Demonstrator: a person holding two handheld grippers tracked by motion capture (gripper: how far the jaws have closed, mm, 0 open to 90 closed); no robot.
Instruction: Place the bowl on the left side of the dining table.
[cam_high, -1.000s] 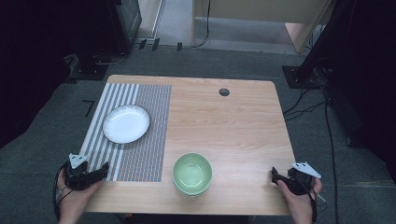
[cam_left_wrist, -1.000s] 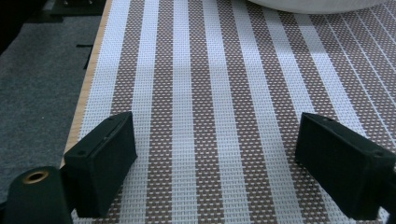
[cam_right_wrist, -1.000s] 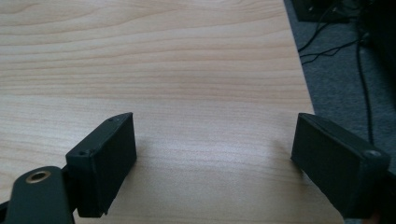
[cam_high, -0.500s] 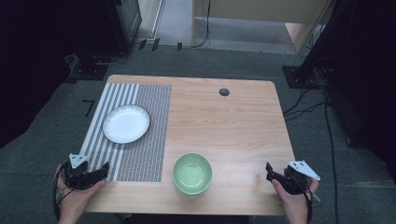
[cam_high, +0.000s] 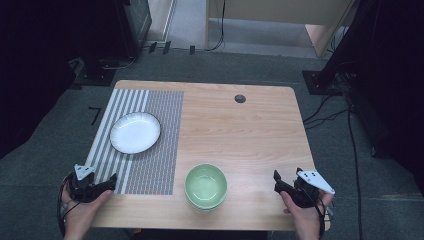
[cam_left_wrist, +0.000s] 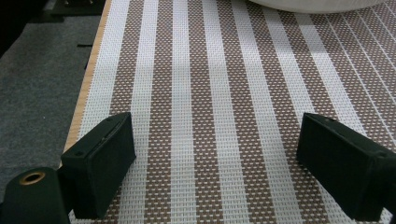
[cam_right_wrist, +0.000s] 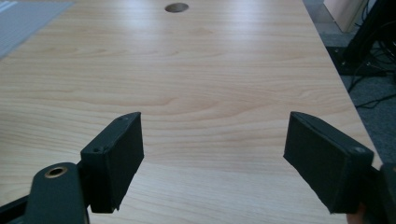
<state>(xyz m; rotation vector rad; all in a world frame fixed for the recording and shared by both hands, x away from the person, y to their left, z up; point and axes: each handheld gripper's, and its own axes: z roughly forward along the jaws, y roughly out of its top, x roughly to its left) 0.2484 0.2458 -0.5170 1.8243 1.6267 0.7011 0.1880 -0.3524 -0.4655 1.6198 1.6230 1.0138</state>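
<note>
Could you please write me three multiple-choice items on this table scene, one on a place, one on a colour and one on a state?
1. Where does the white plate lie?
A. on the striped mat
B. on bare wood at the table's right edge
C. inside the bowl

2. What colour is the bowl?
A. red
B. pale green
C. black

3. How does the right gripper stand?
A. shut on the bowl
B. shut on the plate
C. open, with nothing between its jaws

Answers:
1 A: the high view shows the plate on the mat, on the table's left side.
2 B: the bowl near the front edge is pale green.
3 C: the right gripper view shows its jaws apart over bare wood.
</note>
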